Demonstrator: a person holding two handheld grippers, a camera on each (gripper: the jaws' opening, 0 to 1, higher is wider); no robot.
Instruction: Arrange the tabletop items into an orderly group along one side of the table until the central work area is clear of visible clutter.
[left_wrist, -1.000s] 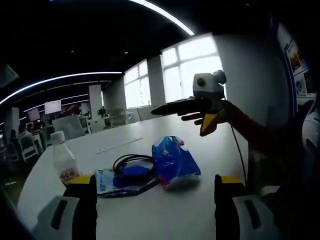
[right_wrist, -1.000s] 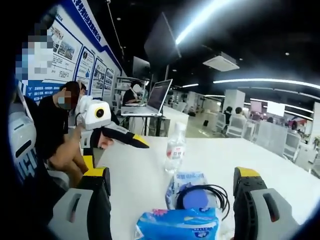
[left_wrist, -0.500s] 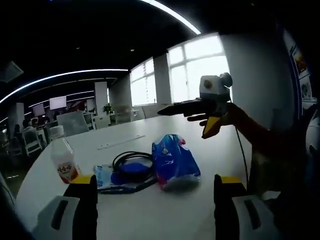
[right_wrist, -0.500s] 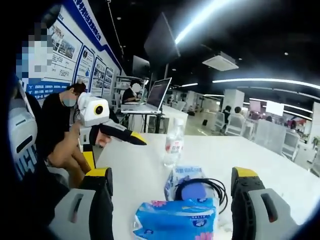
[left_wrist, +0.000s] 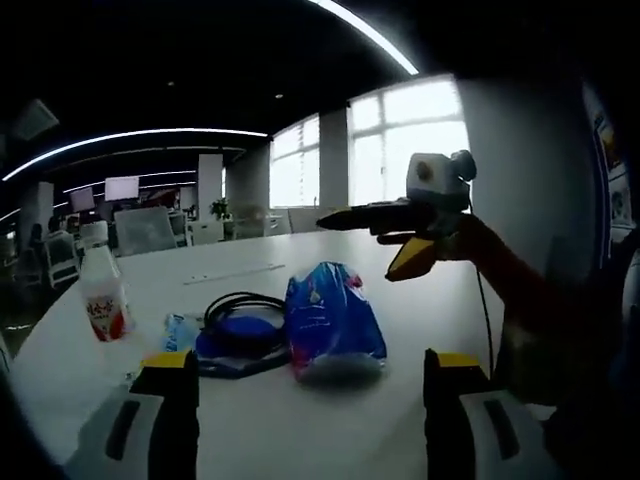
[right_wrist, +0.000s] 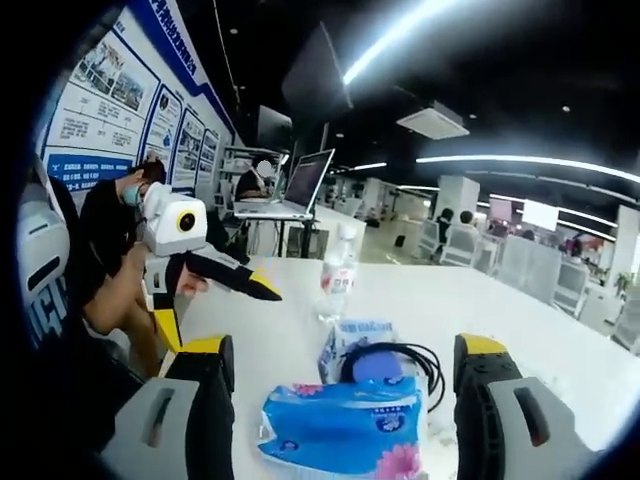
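A blue tissue pack (left_wrist: 330, 325) lies on the white table (left_wrist: 300, 425), just ahead of my left gripper (left_wrist: 310, 375), which is open and holds nothing. Left of the pack, a black coiled cable (left_wrist: 240, 312) rests on a blue round thing over a flat packet (left_wrist: 178, 330). A small bottle (left_wrist: 100, 290) stands farther left. My right gripper (left_wrist: 362, 245) hovers above the table's far side, jaws spread. In the right gripper view, the tissue pack (right_wrist: 340, 430) lies between my open right gripper's (right_wrist: 340, 385) jaws, with the cable (right_wrist: 385, 362) and bottle (right_wrist: 338, 275) beyond and the left gripper (right_wrist: 215, 308) at left.
A pale strip (left_wrist: 235, 272) lies farther back on the table. A person's arm (left_wrist: 520, 290) reaches in at the right. Beyond the table edge sits a masked person (right_wrist: 115, 215), with a laptop (right_wrist: 295, 190) on another desk. Office chairs (right_wrist: 540, 265) stand behind.
Both cameras have drifted, so the items sit further left in the left gripper view and lower and larger in the right gripper view. The items themselves stay put. Both grippers remain open.
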